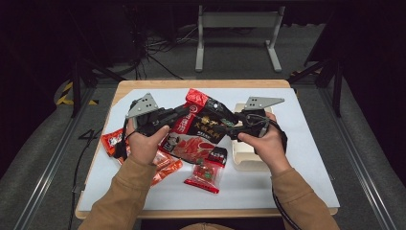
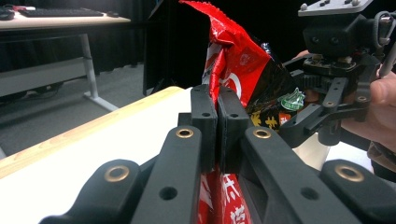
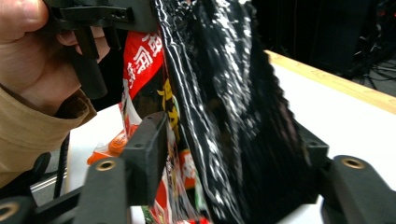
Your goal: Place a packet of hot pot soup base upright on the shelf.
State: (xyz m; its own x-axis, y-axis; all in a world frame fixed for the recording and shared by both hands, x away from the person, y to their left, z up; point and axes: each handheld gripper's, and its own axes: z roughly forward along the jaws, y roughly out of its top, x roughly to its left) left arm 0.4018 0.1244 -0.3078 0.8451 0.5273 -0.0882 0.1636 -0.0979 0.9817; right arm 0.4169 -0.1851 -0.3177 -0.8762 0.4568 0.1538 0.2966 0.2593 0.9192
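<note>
A large red and black snack bag (image 1: 203, 127) hangs in the air over the table between both hands. My left gripper (image 1: 184, 112) is shut on the bag's red edge; in the left gripper view its jaws (image 2: 217, 107) pinch the foil (image 2: 233, 60) flat. My right gripper (image 1: 225, 125) reaches in from the right. In the right gripper view its jaws (image 3: 233, 140) straddle the puffy bag (image 3: 224, 93), which fills the gap and touches both pads; the far pad is mostly hidden behind the black foil.
Small red and orange packets (image 1: 206, 175) (image 1: 112, 141) lie on the white mat (image 1: 297, 167) below the bag. A cream box (image 1: 246, 160) sits under my right hand. The wooden table edge (image 1: 201, 83) runs along the back, with a metal stand (image 1: 237, 21) on the floor beyond.
</note>
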